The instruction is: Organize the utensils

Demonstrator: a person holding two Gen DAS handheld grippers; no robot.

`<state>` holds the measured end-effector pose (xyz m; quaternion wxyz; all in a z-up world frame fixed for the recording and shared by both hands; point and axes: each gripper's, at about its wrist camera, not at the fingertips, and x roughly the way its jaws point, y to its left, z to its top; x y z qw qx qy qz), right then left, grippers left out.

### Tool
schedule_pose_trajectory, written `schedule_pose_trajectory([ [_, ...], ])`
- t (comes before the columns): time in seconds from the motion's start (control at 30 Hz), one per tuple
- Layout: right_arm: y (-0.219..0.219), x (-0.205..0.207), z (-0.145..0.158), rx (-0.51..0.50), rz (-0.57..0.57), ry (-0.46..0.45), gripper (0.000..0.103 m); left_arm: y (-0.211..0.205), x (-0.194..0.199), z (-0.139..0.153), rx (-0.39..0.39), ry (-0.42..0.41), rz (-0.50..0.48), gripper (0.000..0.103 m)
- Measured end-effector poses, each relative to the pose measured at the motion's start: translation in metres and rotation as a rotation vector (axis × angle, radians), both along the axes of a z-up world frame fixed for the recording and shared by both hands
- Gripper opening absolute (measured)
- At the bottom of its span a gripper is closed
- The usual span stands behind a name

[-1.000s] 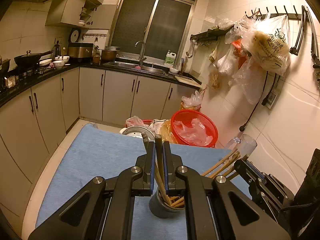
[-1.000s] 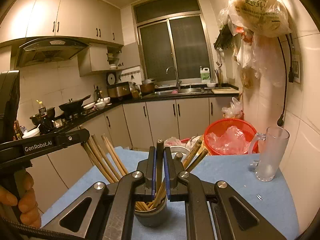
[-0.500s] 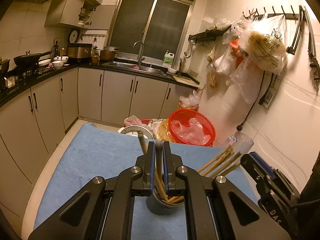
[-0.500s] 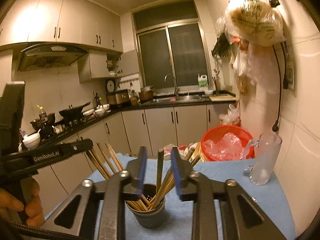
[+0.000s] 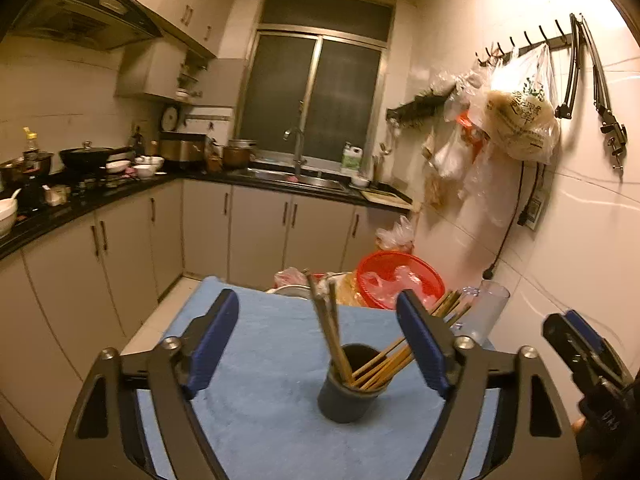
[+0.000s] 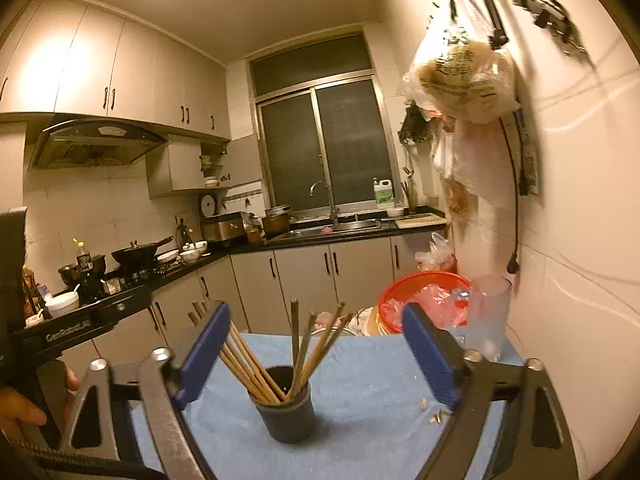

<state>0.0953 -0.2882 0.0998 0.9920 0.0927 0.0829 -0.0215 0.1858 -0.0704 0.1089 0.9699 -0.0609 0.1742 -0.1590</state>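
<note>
Chopsticks (image 5: 340, 344) stand fanned out in a dark cup (image 5: 347, 394) on the blue cloth (image 5: 260, 360), towards its near edge. Left gripper (image 5: 320, 344) is spread wide and holds nothing; right gripper (image 6: 316, 356) likewise gapes empty, its blue pads (image 6: 204, 352) flanking the cup. A glass mug (image 6: 490, 316) stands at the cloth's far right corner.

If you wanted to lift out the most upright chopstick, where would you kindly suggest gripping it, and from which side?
Probably at its free top end, coming from above with the right gripper. It stands almost vertical in the dark holder, rising clear of the chopsticks fanned to its left, so the open fingers could straddle it.
</note>
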Motion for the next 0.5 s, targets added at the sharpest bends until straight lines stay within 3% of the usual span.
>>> schedule_pose_trajectory([
  [0.2, 0.004, -0.023, -0.016, 0.016, 0.004, 0.045, 0.103, 0.024, -0.031, -0.021, -0.003, -0.007, 0.094, 0.103],
  [0.5, 0.025, -0.048, -0.045, -0.007, 0.029, 0.146, 0.103, 0.041, -0.061, -0.044, 0.106, 0.010, 0.129, 0.103],
])
